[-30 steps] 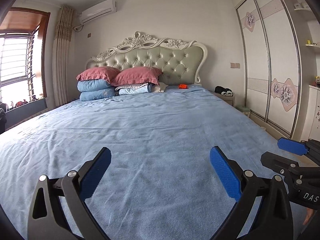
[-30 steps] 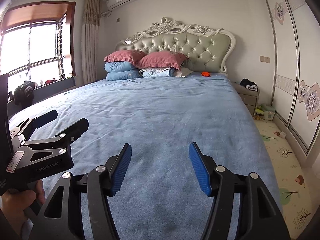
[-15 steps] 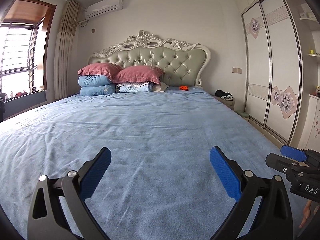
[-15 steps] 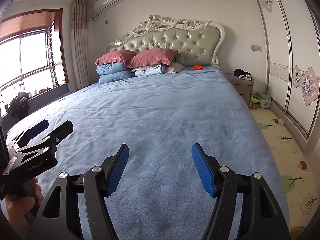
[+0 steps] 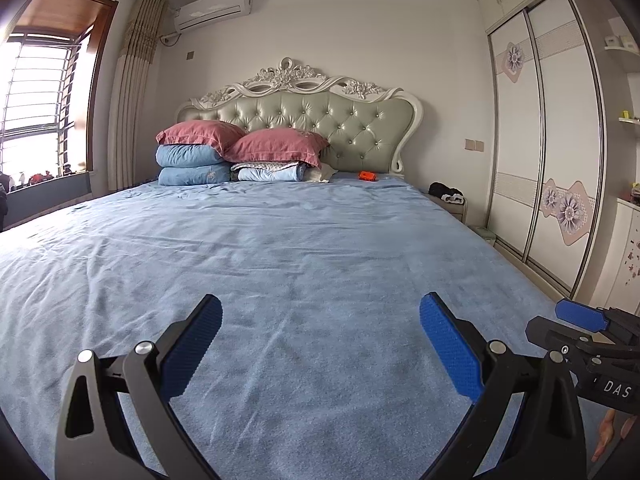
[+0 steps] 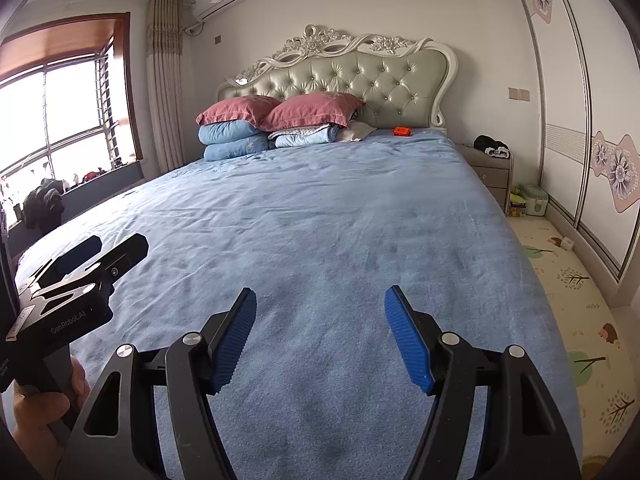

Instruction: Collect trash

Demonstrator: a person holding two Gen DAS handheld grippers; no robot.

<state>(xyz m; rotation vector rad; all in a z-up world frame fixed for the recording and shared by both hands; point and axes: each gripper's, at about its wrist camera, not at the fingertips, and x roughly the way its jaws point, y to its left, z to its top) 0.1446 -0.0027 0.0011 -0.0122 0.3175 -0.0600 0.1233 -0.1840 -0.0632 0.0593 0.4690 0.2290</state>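
A small orange object lies on the blue bed near the headboard, far ahead; it also shows in the right wrist view. My left gripper is open and empty, low over the foot of the bed. My right gripper is open and empty, also over the foot of the bed. Each gripper shows at the edge of the other's view: the right one and the left one.
Red and blue pillows are stacked at the headboard. A nightstand with dark clothes stands right of the bed. A green box and a small white item sit on the patterned floor mat by the wardrobe.
Both grippers have tilted and shifted slightly, so the room sits a little differently in each view. Both stay open and empty.
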